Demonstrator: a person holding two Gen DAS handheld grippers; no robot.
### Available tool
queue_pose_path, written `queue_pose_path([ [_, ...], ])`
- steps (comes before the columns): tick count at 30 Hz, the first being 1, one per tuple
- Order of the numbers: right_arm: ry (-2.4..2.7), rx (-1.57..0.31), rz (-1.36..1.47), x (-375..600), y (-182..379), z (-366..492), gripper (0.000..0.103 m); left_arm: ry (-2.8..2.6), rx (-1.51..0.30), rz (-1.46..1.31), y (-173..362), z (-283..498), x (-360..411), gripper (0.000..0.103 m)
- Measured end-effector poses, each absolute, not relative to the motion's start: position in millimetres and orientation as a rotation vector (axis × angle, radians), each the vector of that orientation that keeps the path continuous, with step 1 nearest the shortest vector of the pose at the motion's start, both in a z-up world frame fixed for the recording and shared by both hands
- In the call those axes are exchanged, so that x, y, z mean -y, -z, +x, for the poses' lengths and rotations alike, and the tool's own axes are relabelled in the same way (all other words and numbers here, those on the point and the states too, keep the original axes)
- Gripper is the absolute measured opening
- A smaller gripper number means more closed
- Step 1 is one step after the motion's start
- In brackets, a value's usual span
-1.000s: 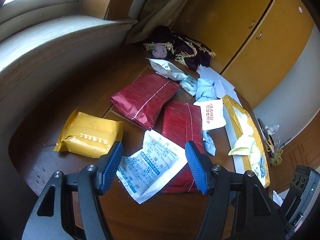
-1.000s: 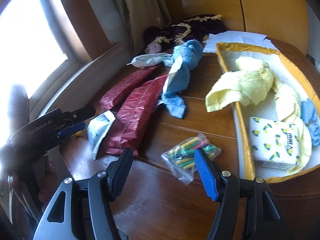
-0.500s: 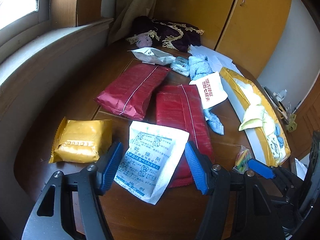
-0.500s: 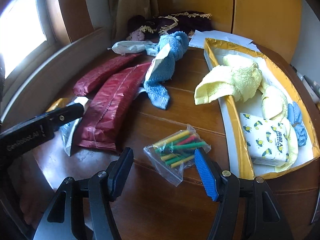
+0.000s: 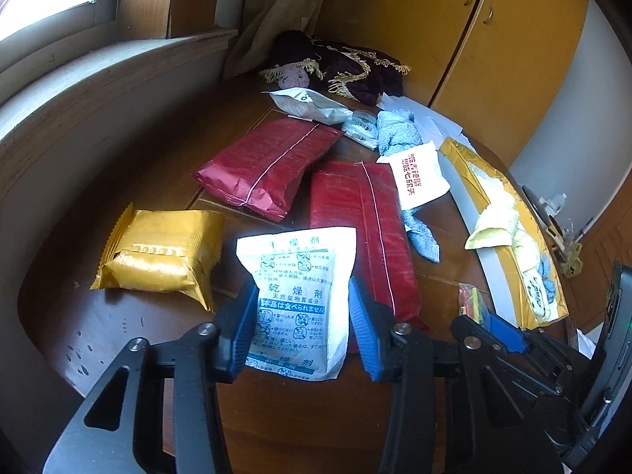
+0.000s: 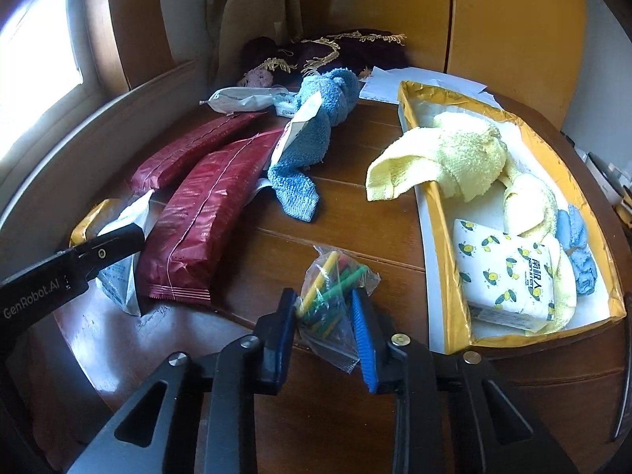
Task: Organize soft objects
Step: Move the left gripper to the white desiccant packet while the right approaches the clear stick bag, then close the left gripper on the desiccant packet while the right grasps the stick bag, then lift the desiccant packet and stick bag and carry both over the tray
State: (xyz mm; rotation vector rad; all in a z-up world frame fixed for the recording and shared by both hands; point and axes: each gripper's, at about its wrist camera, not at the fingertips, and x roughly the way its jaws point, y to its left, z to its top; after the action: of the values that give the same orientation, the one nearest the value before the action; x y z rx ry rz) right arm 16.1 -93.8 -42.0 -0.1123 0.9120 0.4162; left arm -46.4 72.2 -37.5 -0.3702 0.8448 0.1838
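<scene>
Both grippers advanced: left gripper (image 5: 300,326) straddles white sachet (image 5: 300,296) (near edge hidden), right gripper (image 6: 324,331) straddles clear bag (image 6: 335,300); jaws apart.

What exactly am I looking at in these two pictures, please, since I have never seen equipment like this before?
A person holds two hand-held grippers, each with a fisheye camera looking along its blue-padded fingers. One picture comes from the left gripper, the other from the right gripper.

The left one straddles a white desiccant packet; the right one straddles a clear bag of coloured sticks. Whether either is clamped yet, I cannot tell.

On the wooden table lie two red packets, a gold packet and a blue towel. A gold-rimmed box holds yellow towels and a tissue pack.
</scene>
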Motion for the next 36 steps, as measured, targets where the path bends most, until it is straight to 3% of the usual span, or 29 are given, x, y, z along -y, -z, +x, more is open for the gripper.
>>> queue_pose_path([
  [4,-0.432,-0.901,-0.063,100.3,38.4,16.6,0.024,-0.194,-0.822,-0.392,31.9,-51.2,-74.3,0.027],
  [9,-0.477,-0.866,-0.006,107.3,29.9,12.7,0.023,-0.171,-0.821,-0.452,29.3,-52.1,-79.7,0.022],
  [21,-0.521,-0.791,0.1,126.8,11.1,9.7,0.023,-0.091,-0.762,-0.536,4.0,-55.7,-72.4,0.019],
  [36,-0.395,-0.702,0.24,220.6,-17.4,38.0,0.023,0.186,-0.81,-0.483,-32.3,18.6,24.3,0.019],
])
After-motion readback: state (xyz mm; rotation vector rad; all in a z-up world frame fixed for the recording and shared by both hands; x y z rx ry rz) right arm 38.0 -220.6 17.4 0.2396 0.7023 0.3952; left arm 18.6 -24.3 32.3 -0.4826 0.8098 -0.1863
